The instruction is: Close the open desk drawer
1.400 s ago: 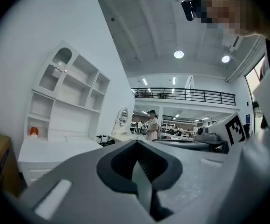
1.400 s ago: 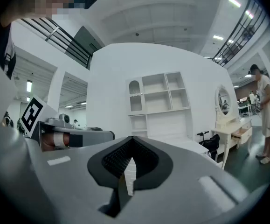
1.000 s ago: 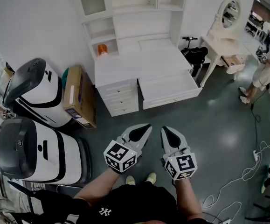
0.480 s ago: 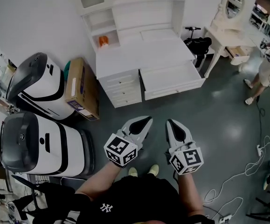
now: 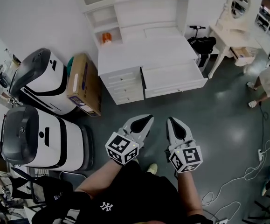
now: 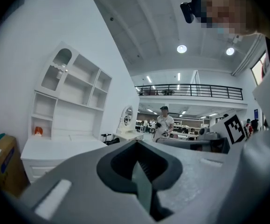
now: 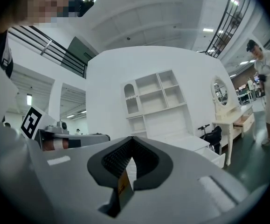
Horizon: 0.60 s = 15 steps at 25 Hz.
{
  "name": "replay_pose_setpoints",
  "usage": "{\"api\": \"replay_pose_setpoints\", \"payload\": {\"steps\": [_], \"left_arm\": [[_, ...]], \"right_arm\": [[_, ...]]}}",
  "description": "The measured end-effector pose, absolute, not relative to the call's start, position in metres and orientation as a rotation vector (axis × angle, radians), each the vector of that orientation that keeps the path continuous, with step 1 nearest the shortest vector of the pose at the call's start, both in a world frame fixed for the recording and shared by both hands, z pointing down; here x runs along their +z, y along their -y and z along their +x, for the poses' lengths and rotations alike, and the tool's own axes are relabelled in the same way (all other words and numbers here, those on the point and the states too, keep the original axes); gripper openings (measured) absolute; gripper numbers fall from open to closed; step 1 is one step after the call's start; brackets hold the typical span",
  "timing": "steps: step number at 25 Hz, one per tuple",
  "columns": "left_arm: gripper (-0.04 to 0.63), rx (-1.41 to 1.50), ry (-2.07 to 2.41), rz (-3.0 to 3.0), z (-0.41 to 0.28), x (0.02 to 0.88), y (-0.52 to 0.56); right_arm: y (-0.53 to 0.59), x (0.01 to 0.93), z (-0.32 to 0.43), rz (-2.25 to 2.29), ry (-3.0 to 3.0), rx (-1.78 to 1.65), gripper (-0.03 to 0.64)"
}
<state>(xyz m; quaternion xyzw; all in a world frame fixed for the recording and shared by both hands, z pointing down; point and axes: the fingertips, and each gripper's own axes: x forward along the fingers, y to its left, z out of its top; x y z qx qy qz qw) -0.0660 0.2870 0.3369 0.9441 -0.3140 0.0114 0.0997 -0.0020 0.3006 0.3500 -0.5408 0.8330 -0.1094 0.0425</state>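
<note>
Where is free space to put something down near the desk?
Bare: the desktop between hutch and open drawer, and the floor before the drawer. Crowded: left of the desk, with a cardboard box and two white machines.

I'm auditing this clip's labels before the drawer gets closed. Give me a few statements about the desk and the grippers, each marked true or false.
1. The wide desk drawer stands open. True.
2. The left gripper touches the drawer. False: it is held above the floor, well short of the desk.
3. The left gripper and the right gripper both have their jaws together, with nothing between them. True.
4. The cardboard box sits on the desk top. False: it stands on the floor beside the desk.
5. An orange thing sits in a cubby above the desk top. True.
</note>
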Motion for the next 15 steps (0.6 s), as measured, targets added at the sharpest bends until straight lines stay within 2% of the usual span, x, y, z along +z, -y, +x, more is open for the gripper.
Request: {"api": "replay_pose_setpoints", "payload": {"steps": [15], "left_arm": [[0.0, 0.051, 0.954, 2.771, -0.073, 0.36, -0.204]], "right_arm": [[-0.219, 0.377, -0.012, -1.665, -2.585, -0.385, 0.023]]}}
